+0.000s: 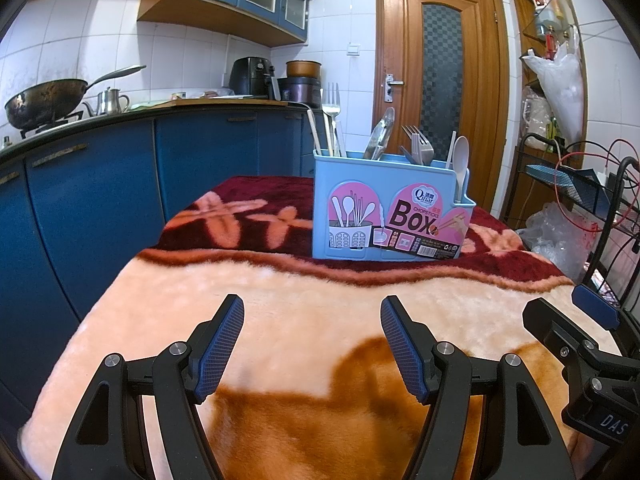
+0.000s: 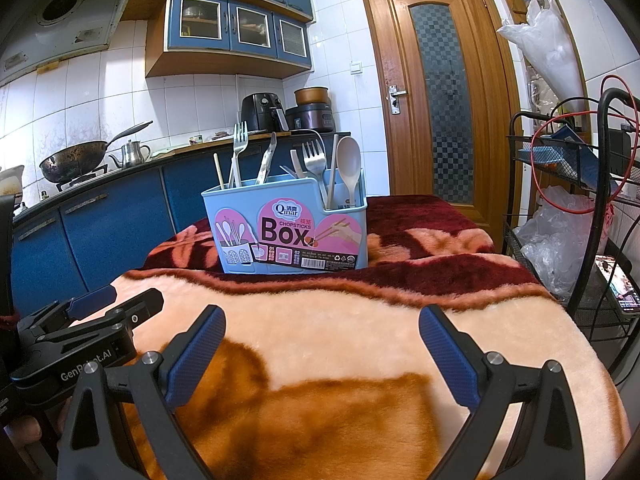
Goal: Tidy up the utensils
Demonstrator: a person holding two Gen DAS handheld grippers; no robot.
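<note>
1. Left gripper [image 1: 312,344] wide open, empty, well short of blue utensil box [image 1: 384,208].
2. Right gripper [image 2: 320,354] likewise spread, holding nothing.
3. Box upright on blanket [image 1: 280,304], beyond both grippers; forks [image 2: 316,160], spoon [image 2: 349,160], chopsticks inside.
4. Probably near done or not started; can't tell.
5. Approach from above, grip handles, avoid tipping box.
6. Open blanket before box; rack [image 2: 600,208] to its right.

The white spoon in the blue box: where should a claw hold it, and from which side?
Grip the white spoon just below its bowl, on the thin neck, coming from above. It stands upright in the blue box's end compartment, bowl up, with only this upper part showing.
</note>
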